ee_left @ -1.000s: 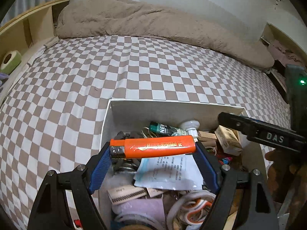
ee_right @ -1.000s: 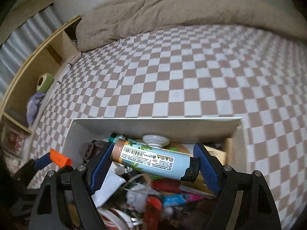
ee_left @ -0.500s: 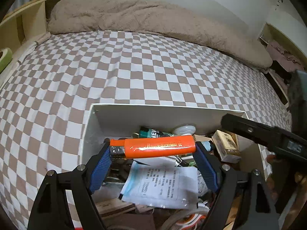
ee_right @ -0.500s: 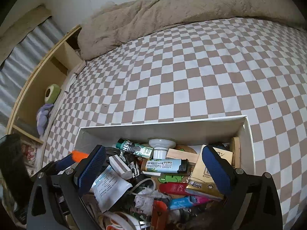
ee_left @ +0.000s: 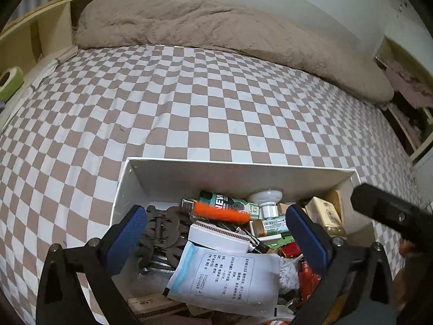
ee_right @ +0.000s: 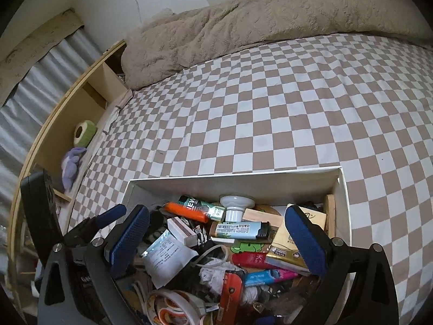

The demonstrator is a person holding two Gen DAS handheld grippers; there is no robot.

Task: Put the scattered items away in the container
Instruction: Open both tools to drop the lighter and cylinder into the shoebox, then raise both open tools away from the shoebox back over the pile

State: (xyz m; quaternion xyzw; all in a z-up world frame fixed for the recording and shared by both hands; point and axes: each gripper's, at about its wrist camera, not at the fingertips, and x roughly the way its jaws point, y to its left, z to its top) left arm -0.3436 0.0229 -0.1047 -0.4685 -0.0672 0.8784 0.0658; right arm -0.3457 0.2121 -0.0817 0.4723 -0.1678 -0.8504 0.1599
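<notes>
A white box (ee_left: pixel 238 162) full of small items sits on the checked bed. My left gripper (ee_left: pixel 215 215) hangs over its left half with its jaws opening. The orange lighter (ee_left: pixel 230 214) is blurred between them, clear of both blue pads, down by the green bottle (ee_left: pixel 224 201). In the right wrist view the orange lighter (ee_right: pixel 186 211) lies on the pile. My right gripper (ee_right: pixel 216 214) stands open above the box (ee_right: pixel 232 177) with nothing in its pads. The light blue labelled tube (ee_right: pixel 238 228) lies loose below it. The left gripper's blue fingertip (ee_right: pixel 113 212) shows at the box's left edge.
The bed's checked sheet (ee_left: pixel 189 103) spreads beyond the box, with a beige blanket (ee_left: pixel 216 29) along the far side. A wooden shelf (ee_right: pixel 81 113) at the left holds a green roll (ee_right: pixel 85 132) and a purple toy (ee_right: pixel 71 165). The right gripper's black body (ee_left: pixel 392 216) reaches over the box's right corner.
The left gripper has opened and the orange lighter has dropped from it into the box. The right gripper opened earlier and the light blue tube now lies in the box.
</notes>
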